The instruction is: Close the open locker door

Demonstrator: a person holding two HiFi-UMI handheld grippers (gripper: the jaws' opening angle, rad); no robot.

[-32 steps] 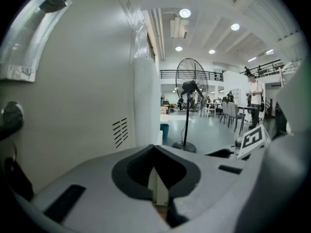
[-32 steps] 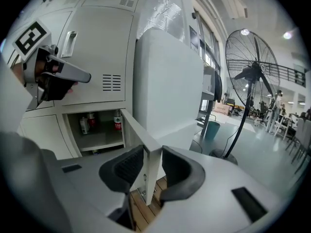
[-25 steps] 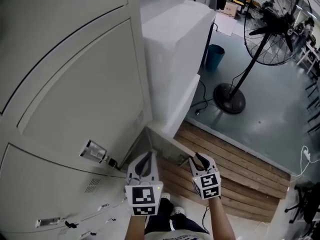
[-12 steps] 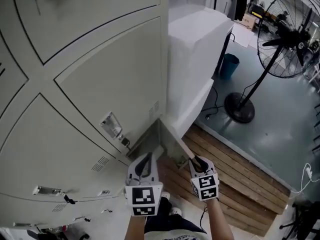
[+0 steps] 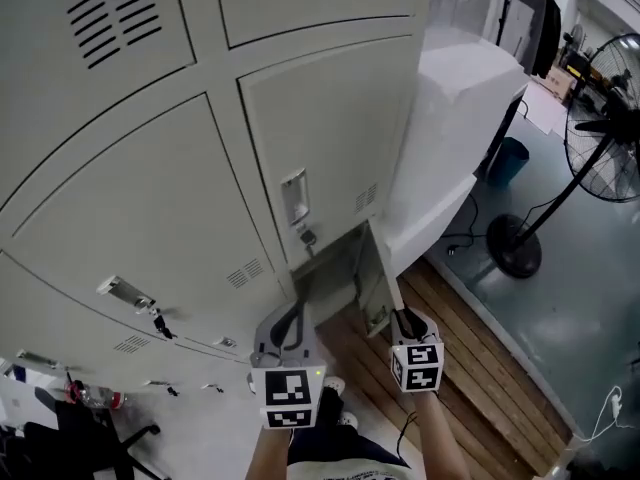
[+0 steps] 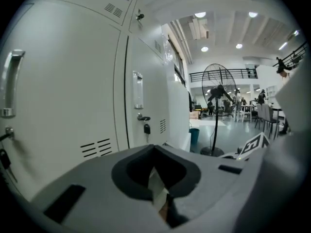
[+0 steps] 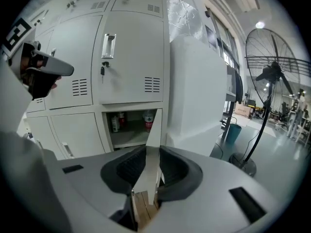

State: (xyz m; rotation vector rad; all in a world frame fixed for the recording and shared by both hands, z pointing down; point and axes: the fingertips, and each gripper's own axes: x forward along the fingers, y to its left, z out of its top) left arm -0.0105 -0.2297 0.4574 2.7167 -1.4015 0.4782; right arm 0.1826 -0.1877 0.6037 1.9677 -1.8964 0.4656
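The open locker door [image 5: 377, 273] hangs out from the bottom row of the grey lockers. In the right gripper view the door [image 7: 152, 130] shows edge-on, with bottles [image 7: 147, 119] in the compartment behind it. My right gripper [image 5: 403, 316] is on the door's free edge. Its jaws have just been closing, and the right gripper [image 7: 146, 178] now presses that edge between its pads. My left gripper [image 5: 292, 313] hovers left of the door in front of the compartment, touching nothing. The left gripper [image 6: 158, 191] has its pads together, with only a thin sliver between them.
Closed locker doors with handles [image 5: 293, 198] and keys fill the wall. A white wrapped block [image 5: 450, 118] stands right of the lockers, on a wooden pallet [image 5: 480, 368]. A standing fan [image 5: 610, 78] and a blue bin [image 5: 510, 158] stand beyond. A bottle [image 5: 95, 396] lies at lower left.
The head view has swung left, showing more lockers. My left gripper has moved across in front of the compartment. The right gripper stays on the door's edge and its jaws have narrowed.
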